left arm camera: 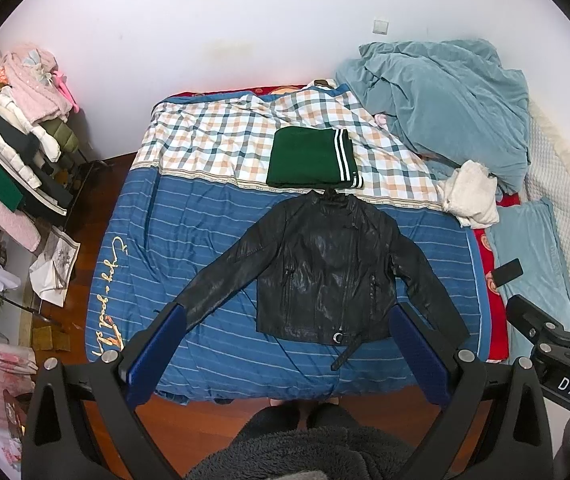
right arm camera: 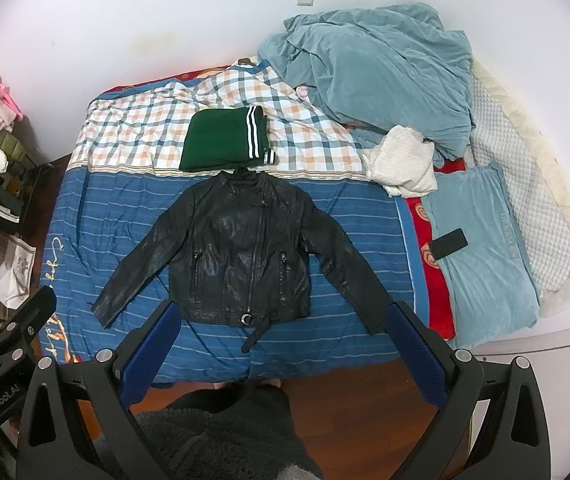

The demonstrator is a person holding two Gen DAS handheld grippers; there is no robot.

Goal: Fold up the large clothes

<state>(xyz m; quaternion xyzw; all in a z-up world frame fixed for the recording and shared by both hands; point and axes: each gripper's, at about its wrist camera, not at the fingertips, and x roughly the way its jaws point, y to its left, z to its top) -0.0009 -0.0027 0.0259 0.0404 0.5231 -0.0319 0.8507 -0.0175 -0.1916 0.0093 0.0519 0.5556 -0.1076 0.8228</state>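
A black leather jacket (left arm camera: 325,268) lies flat and face up on the blue striped bedspread (left arm camera: 189,248), sleeves spread out to both sides; it also shows in the right wrist view (right arm camera: 241,252). A folded green garment (left arm camera: 309,158) with white stripes lies just beyond its collar, also in the right wrist view (right arm camera: 223,140). My left gripper (left arm camera: 287,320) is open and empty, held above the jacket's hem. My right gripper (right arm camera: 285,316) is open and empty, above the hem and right sleeve. Both hover well above the bed.
A crumpled light blue blanket (right arm camera: 377,72) and a white cloth (right arm camera: 405,166) lie at the bed's far right. A black phone (right arm camera: 449,244) rests on a blue pillow (right arm camera: 485,264). A clothes rack (left arm camera: 17,152) stands left. Wooden floor (right arm camera: 365,400) lies below.
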